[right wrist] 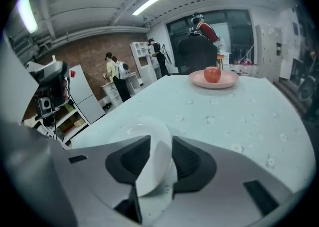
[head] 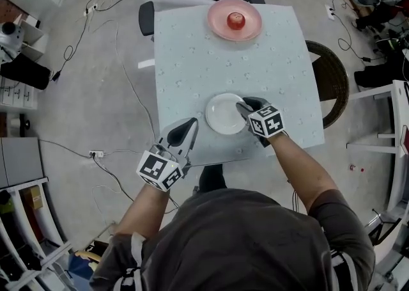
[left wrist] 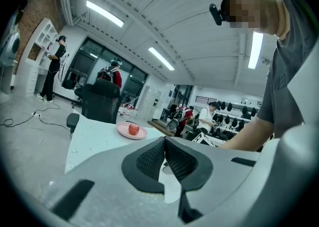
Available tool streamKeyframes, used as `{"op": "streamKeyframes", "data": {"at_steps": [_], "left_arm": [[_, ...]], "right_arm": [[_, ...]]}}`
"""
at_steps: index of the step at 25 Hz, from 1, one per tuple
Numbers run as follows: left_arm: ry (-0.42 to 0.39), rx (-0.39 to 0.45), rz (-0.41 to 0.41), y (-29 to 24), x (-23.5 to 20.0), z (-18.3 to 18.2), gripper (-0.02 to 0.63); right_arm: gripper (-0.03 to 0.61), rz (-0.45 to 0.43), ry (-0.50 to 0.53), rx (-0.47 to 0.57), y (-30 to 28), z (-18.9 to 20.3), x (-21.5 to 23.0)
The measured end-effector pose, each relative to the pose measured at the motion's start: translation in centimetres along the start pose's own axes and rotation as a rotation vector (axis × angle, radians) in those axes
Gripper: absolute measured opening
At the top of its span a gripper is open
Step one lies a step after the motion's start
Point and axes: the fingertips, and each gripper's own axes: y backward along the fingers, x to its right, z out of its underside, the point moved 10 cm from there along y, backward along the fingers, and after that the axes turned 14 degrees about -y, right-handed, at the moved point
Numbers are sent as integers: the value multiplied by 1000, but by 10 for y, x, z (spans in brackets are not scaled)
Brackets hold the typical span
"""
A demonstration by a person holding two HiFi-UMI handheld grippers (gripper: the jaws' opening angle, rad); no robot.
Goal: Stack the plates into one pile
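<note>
At the table's [head: 185,59] near edge the left gripper [head: 190,126] hangs clenched on nothing. Just beyond it, near the front of the pale blue cloth, lies the white plate [head: 220,117]: small, round, plain and empty. The right gripper [head: 243,106] straddles the plate's right rim, its jaws apart and not clamping. Well apart, at the far edge, sits a pink plate [head: 218,26] with a red apple [head: 236,20] in its middle.

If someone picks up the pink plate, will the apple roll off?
Probably, if it tilts: the apple is round and sits loose in the middle of the pink plate. The plate's shallow rim may catch a slow roll. Kept level, it likely stays.
</note>
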Motion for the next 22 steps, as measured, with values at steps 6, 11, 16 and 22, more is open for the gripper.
{"op": "streamKeyframes", "data": {"at_steps": [6, 11, 16, 22], "left_arm": [[-22, 15, 22, -5, 10, -6, 6], [-52, 34, 88, -25, 29, -31, 6], [-94, 57, 242, -71, 74, -65, 6], [-144, 88, 511, -140, 169, -101, 6]], "right_arm": [[196, -31, -15, 96, 20, -4, -5], [190, -71, -25, 247, 89, -17, -9], [176, -16, -62, 419, 199, -9, 4], [157, 192, -126, 616, 351, 38, 25]]}}
